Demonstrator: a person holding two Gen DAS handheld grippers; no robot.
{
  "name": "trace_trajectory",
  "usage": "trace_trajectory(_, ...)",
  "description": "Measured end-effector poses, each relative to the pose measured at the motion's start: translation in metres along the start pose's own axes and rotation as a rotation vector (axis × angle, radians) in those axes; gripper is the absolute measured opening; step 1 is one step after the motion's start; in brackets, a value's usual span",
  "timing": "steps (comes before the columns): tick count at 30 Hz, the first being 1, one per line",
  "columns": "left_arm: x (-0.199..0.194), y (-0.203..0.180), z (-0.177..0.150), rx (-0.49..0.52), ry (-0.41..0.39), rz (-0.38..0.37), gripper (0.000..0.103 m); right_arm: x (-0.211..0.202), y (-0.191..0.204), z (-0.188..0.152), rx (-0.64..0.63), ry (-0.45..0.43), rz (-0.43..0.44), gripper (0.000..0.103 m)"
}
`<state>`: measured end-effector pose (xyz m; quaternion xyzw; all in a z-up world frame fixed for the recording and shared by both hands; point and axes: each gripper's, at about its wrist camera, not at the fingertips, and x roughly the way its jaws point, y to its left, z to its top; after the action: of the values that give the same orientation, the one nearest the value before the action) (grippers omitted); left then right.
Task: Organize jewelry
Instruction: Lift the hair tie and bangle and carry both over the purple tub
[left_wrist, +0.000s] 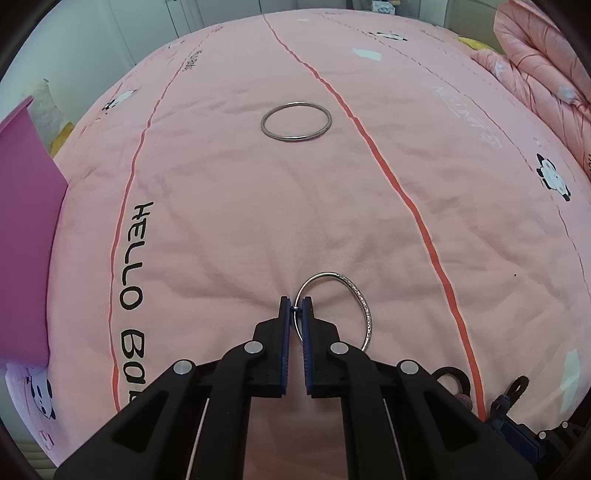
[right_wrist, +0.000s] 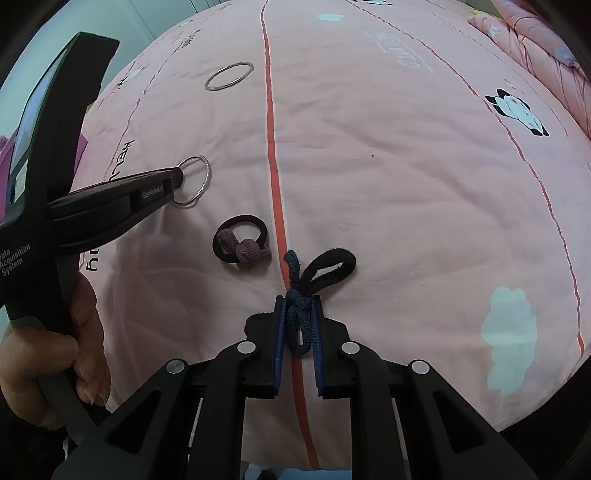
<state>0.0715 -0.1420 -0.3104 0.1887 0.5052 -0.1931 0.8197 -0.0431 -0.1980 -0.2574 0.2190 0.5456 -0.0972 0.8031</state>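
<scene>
Between the blue pads of the left gripper (left_wrist: 296, 309), a thin silver bangle (left_wrist: 345, 295) is being pinched at its rim, its loop leaning out to the right of the fingertips over the pink bedsheet (left_wrist: 229, 206). Well ahead of those fingers, a plain silver bangle (left_wrist: 296, 121) is lying flat on the sheet. Off to the far left of the fingers, a magenta box (left_wrist: 26, 236) is standing at the bed's edge. Left of the right gripper (right_wrist: 298, 301), a black hair tie with a mauve knot (right_wrist: 242, 246) is resting on the sheet. The right fingers are clamping a dark blue and black hair tie (right_wrist: 303, 291), whose black loop is sticking out ahead and to the right.
</scene>
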Motion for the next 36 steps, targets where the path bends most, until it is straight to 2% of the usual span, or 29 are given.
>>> trace_trajectory(12, -0.023, 0.028, -0.015, -0.064, -0.005, 0.023, 0.006, -0.023, -0.024, -0.009, -0.017, -0.022, 0.013, 0.013)
trace_trajectory(27, -0.06, 0.056, -0.034, -0.123, -0.038, 0.032, 0.006, -0.036, -0.018, 0.001, -0.042, -0.072, 0.037, 0.013)
trace_trajectory(36, -0.093, 0.079, -0.047, -0.184, -0.067, 0.041, 0.006, -0.052, -0.02, 0.009, -0.056, -0.102, 0.081, 0.013)
